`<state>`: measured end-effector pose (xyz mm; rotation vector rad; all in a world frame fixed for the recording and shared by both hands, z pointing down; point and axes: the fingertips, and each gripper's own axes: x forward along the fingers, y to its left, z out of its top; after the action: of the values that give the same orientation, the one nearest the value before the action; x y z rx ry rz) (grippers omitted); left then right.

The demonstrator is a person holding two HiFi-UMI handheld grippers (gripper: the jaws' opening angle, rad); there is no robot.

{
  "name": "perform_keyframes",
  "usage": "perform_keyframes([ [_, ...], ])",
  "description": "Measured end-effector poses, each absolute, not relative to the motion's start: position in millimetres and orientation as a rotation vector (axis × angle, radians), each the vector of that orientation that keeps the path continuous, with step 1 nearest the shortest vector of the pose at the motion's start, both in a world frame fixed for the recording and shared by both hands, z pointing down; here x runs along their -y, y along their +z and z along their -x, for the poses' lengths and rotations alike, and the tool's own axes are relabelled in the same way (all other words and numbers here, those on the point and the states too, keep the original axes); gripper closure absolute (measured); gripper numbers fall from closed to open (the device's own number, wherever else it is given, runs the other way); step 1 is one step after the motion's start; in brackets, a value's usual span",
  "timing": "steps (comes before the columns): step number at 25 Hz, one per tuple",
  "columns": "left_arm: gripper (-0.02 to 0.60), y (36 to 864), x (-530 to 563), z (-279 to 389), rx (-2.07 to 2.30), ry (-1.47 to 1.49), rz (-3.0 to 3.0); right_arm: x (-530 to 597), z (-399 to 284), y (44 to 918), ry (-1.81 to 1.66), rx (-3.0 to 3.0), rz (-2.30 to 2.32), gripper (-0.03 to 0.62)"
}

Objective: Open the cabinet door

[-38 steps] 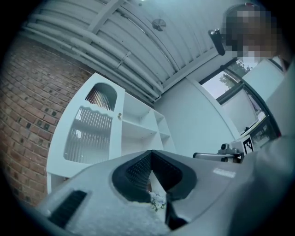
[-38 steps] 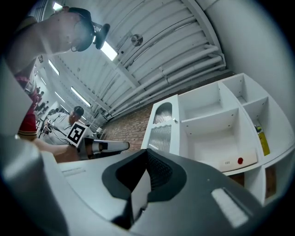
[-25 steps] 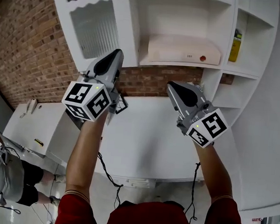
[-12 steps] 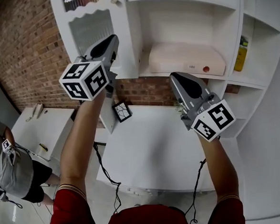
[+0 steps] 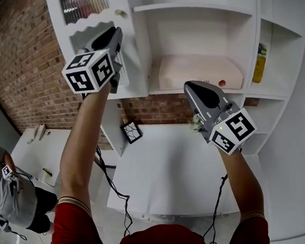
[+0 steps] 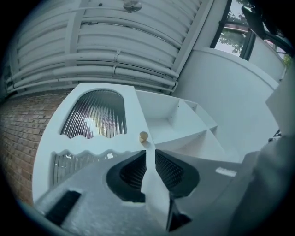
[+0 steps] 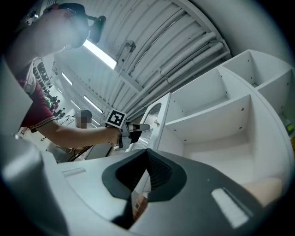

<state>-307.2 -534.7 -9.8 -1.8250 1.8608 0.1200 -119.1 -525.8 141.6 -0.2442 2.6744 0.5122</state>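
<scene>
The white cabinet door (image 5: 95, 42) has ribbed glass panes and a small brass knob (image 5: 118, 12) near its right edge. My left gripper (image 5: 115, 33) is raised against the door's lower pane, just below the knob. In the left gripper view the knob (image 6: 143, 136) sits right above the left gripper (image 6: 150, 156). Its jaws are opening, a narrow gap shows, and nothing is between them. My right gripper (image 5: 191, 87) hangs in front of the open shelves, its tips together and empty. The right gripper view shows that gripper (image 7: 147, 153) and the door (image 7: 156, 117) edge-on.
Open shelves (image 5: 201, 23) hold a pale box (image 5: 200, 70) and a yellow bottle (image 5: 258, 63). A white table (image 5: 175, 172) lies below, with a small black-and-white patterned object (image 5: 131, 132) at its left corner. The brick wall (image 5: 27, 58) is at left, and a person (image 5: 6, 197) stands at lower left.
My left gripper has risen from the door's bottom edge up its front toward the knob. The right gripper has lifted a little.
</scene>
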Motion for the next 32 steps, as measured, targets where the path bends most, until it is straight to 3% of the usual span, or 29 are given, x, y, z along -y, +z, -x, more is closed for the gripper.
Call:
perform_keyframes([
  [14, 0.456, -54.3, 559.5, 312.5, -1.860, 0.034, 1.716, 541.1, 118.6, 154.7, 0.528, -2.707, 0.286, 0.582],
  [32, 0.499, -60.4, 574.1, 311.3, -1.925, -0.044, 1.604, 551.1, 94.5, 176.8, 0.482, -2.729, 0.359, 0.582],
])
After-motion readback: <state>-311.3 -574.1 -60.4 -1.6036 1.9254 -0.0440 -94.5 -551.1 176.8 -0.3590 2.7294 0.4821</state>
